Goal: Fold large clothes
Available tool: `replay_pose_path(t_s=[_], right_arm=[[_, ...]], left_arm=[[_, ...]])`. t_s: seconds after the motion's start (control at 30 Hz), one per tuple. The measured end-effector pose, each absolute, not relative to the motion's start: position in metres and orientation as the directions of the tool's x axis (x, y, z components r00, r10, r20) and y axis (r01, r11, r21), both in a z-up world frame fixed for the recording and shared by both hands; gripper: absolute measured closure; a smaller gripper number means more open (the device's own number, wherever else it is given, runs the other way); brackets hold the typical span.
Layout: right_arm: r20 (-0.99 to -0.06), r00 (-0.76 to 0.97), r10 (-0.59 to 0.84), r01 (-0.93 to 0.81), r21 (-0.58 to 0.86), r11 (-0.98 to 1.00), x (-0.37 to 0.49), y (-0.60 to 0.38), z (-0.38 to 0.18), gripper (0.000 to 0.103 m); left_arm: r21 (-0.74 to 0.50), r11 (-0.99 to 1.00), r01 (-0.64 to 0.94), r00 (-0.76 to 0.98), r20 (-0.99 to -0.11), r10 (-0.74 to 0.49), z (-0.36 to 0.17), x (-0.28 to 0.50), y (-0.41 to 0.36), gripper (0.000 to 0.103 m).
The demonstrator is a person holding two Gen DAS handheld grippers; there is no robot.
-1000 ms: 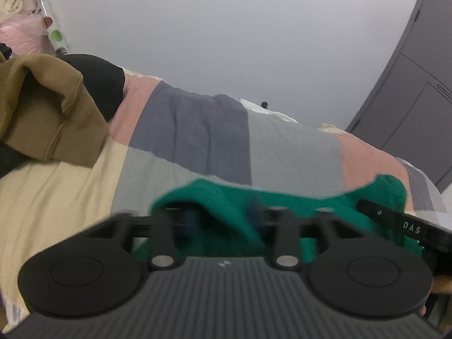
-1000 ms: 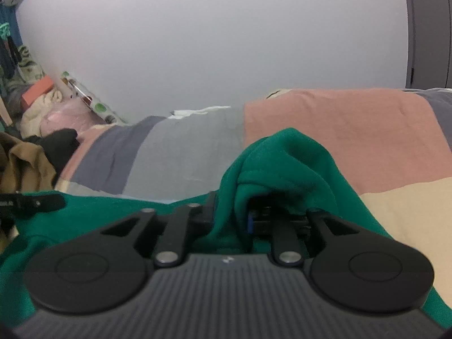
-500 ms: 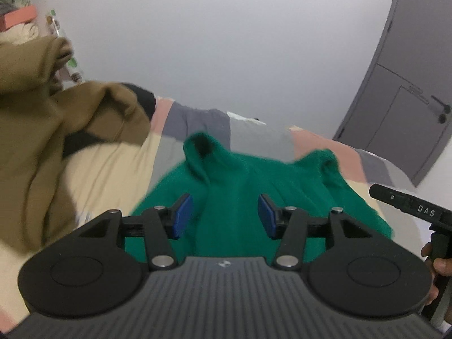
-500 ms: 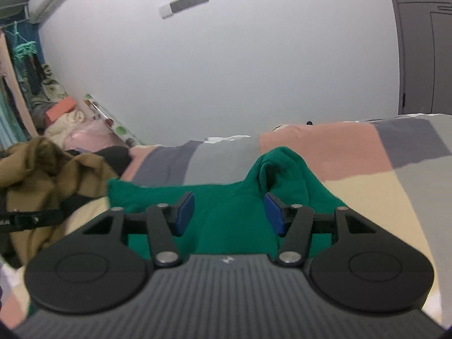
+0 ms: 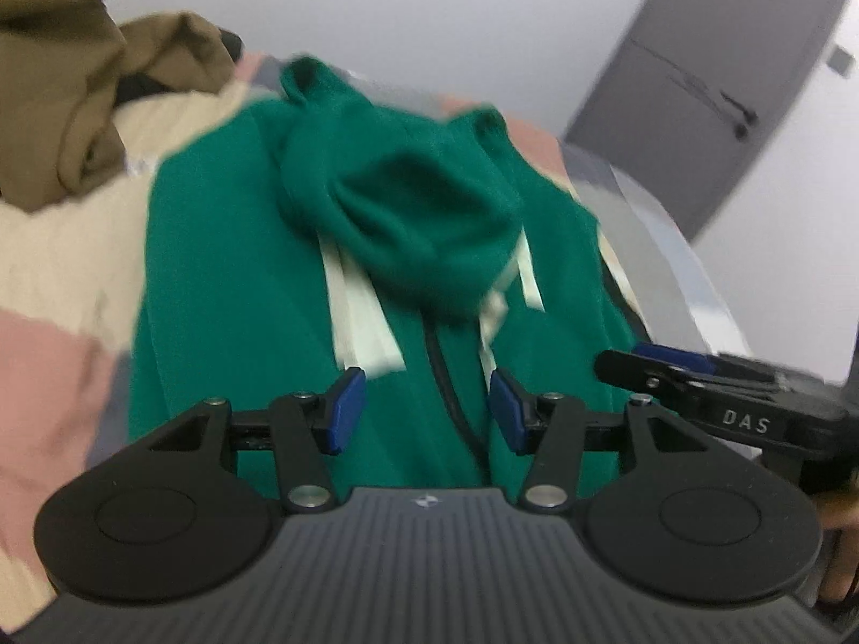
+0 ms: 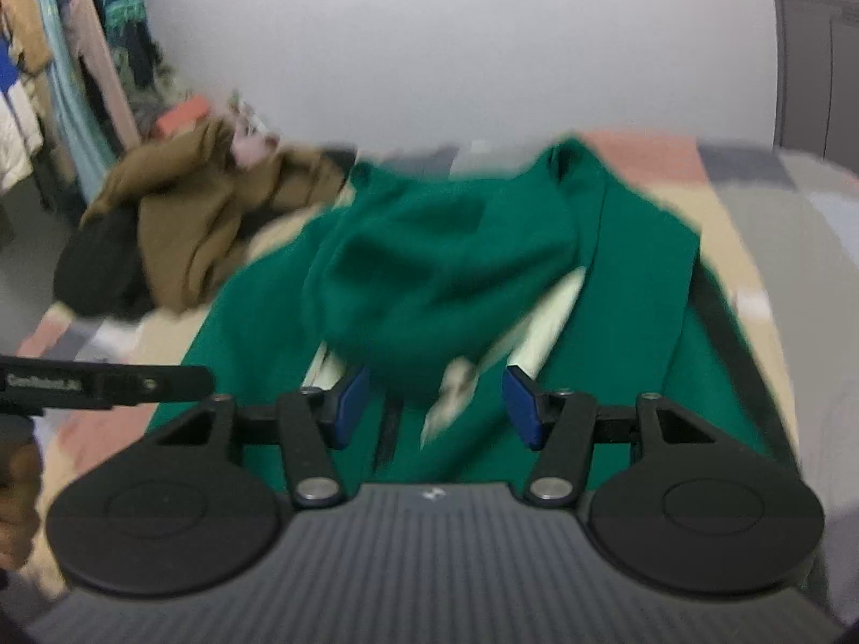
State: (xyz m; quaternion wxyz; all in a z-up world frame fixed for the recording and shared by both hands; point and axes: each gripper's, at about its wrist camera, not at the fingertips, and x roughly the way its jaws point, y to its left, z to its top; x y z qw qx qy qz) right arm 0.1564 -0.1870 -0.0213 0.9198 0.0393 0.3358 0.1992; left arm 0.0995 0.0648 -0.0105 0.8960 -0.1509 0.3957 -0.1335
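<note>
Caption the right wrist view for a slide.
Open right hand-held gripper above a green hoodie spread on a patchwork bed, brown garment heaped beyond.

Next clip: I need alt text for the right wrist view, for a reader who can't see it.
A green hooded top lies spread on a patchwork bedspread, hood up and pale drawstrings showing. The right gripper hangs over it with jaws open and empty; the left gripper pokes in from the left. A brown garment is heaped behind.

**Bedroom with patchwork bed and grey door**

A plain white wall [image 6: 537,53] fills the upper frame. A bed with a pink, cream and grey patchwork cover [image 5: 59,247] spans the middle. Grey door [image 5: 698,107] upper right; hanging clothes [image 6: 64,86] upper left.
</note>
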Motion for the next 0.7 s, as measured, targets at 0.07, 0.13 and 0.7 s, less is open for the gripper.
replay_pose_path(t_s=[0.07, 0.13, 0.7], right_arm=[[-0.643, 0.653, 0.4, -0.369, 0.192, 0.91, 0.144, -0.182, -0.028, 0.045], [-0.684, 0.611, 0.399, -0.397, 0.171, 0.902, 0.135, -0.175, -0.036, 0.031], [-0.783, 0.419, 0.459, -0.688, 0.056, 0.723, 0.119, -0.151, -0.086, 0.022]], left_arm=[[-0.375, 0.914, 0.153, 0.626, -0.679, -0.383, -0.021, 0.086, 0.062, 0.046], [-0.344, 0.924, 0.168, 0.616, -0.695, -0.371, -0.031, 0.076, 0.061, 0.046], [-0.287, 0.852, 0.438, 0.5, -0.71, -0.496, -0.068, 0.044, 0.039, 0.034]])
